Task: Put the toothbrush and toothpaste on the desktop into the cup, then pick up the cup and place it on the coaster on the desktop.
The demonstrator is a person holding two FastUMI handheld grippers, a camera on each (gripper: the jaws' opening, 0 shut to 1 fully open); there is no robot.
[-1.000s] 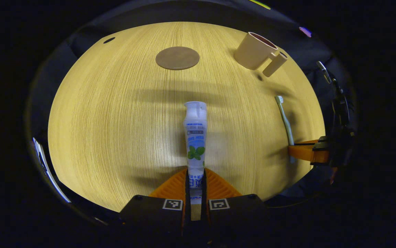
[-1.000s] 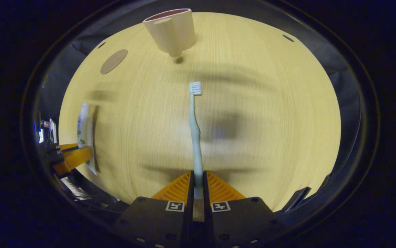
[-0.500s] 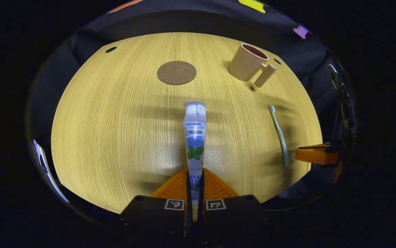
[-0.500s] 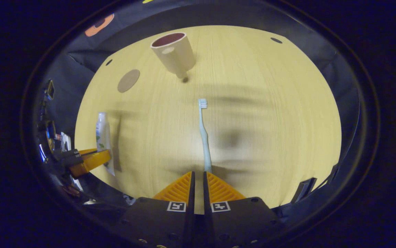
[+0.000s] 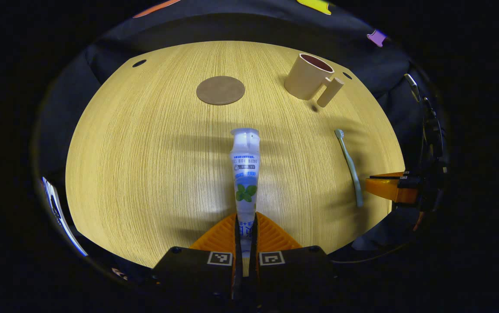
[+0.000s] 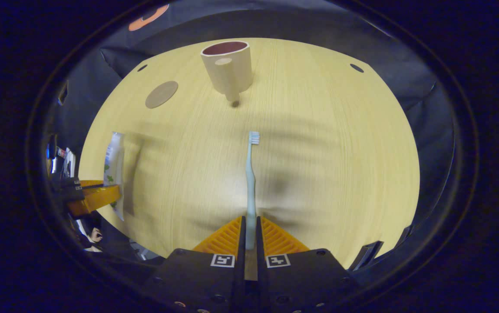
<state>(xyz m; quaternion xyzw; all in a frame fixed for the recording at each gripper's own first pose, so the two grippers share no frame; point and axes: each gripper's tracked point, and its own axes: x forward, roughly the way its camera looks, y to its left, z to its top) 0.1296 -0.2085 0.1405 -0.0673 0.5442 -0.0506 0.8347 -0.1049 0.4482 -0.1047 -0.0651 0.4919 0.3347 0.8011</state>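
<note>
My left gripper [image 5: 245,214] is shut on the flat tail of the white toothpaste tube [image 5: 245,169], which points straight ahead, cap away from me. The pale toothbrush [image 6: 249,182] lies flat on the wooden table [image 6: 340,152], bristles toward the beige cup [image 6: 226,69]. My right gripper [image 6: 250,217] hovers over its handle end, fingers almost together, and the handle shows through the thin slit. In the left gripper view the whole toothbrush [image 5: 349,167] is visible beside the right gripper [image 5: 367,181]. The cup [image 5: 305,80] stands upright at the far right, the round brown coaster [image 5: 220,90] to its left.
The coaster [image 6: 161,94] sits left of the cup in the right gripper view, and the left gripper [image 6: 117,193] with the toothpaste tube [image 6: 114,165] is at the table's left edge. Small dark holes [image 5: 138,63] mark the table's far corners. The near edge lies just below both grippers.
The right gripper drew back off the toothbrush handle, then came forward over it again; the toothbrush stayed in place on the table. The left gripper kept the toothpaste and tilted up slightly.
</note>
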